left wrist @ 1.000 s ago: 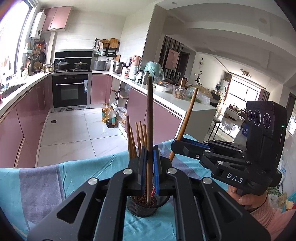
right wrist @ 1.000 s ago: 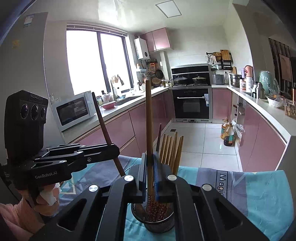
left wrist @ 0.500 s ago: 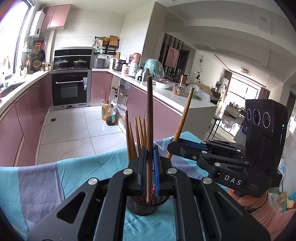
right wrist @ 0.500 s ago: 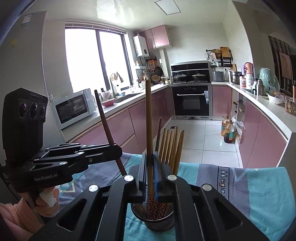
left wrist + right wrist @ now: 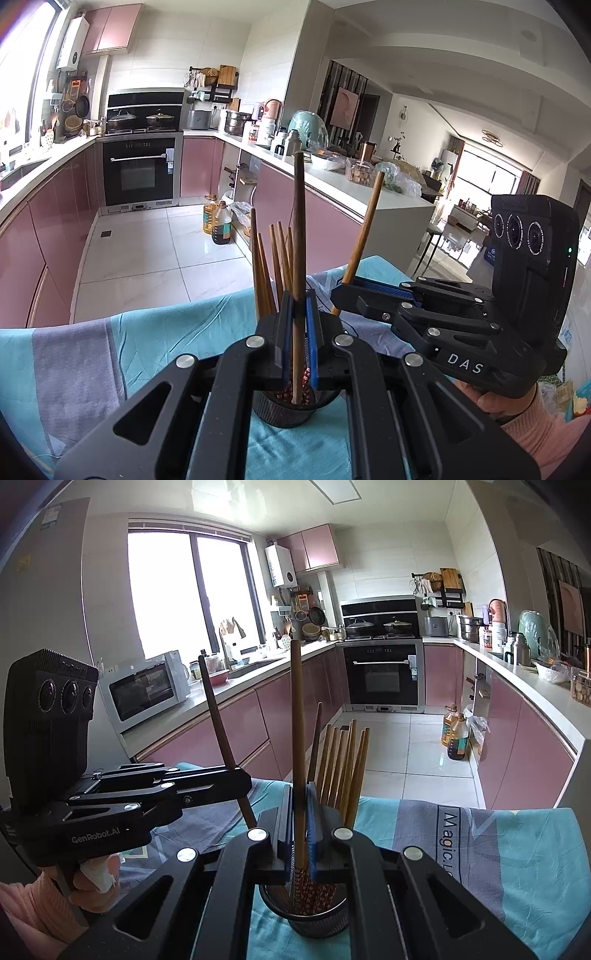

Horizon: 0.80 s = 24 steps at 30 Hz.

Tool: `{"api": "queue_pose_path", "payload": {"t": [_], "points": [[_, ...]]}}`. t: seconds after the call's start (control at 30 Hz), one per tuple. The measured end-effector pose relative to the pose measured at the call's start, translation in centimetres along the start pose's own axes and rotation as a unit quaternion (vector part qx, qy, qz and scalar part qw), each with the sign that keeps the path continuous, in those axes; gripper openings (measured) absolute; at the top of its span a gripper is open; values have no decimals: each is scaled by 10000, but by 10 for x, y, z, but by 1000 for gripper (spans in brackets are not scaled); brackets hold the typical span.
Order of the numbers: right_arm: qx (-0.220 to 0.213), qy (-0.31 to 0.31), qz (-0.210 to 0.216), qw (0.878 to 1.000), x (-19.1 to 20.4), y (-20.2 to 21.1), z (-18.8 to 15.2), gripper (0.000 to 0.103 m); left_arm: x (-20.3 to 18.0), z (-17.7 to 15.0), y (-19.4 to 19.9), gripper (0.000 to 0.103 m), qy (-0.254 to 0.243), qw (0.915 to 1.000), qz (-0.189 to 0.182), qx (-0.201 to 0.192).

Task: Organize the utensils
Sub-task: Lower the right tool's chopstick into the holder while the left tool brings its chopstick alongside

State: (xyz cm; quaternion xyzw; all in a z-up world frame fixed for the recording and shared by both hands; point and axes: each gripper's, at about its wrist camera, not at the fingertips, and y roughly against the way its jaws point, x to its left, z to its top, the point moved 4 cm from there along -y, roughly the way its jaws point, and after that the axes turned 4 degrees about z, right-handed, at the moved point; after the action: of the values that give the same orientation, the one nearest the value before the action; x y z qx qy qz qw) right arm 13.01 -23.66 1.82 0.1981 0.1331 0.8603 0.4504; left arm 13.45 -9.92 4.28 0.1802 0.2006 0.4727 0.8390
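Both grippers are clamping chopsticks right over the black mesh holder (image 5: 286, 410), sitting at 6 o'clock on the teal-and-grey cloth (image 5: 155, 332). The left gripper (image 5: 298, 325) is pinching a dark chopstick (image 5: 298, 229) upright, its tip dipping into the holder. The right gripper (image 5: 300, 819) is squeezing a lighter chopstick (image 5: 297, 720). More chopsticks (image 5: 343, 764) are standing in the holder. At 12 o'clock, the oven (image 5: 384, 675) is sitting far back.

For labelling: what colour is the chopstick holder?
Black mesh holder, clearest in the right wrist view.
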Motion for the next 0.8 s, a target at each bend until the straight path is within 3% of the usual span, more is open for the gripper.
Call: {"api": "queue_pose_path", "payload": {"t": [0.8], "points": [[130,-75,-9,9999,-3,-9,-7,6,3,2,-26,8,0,9998,48,167]]}}
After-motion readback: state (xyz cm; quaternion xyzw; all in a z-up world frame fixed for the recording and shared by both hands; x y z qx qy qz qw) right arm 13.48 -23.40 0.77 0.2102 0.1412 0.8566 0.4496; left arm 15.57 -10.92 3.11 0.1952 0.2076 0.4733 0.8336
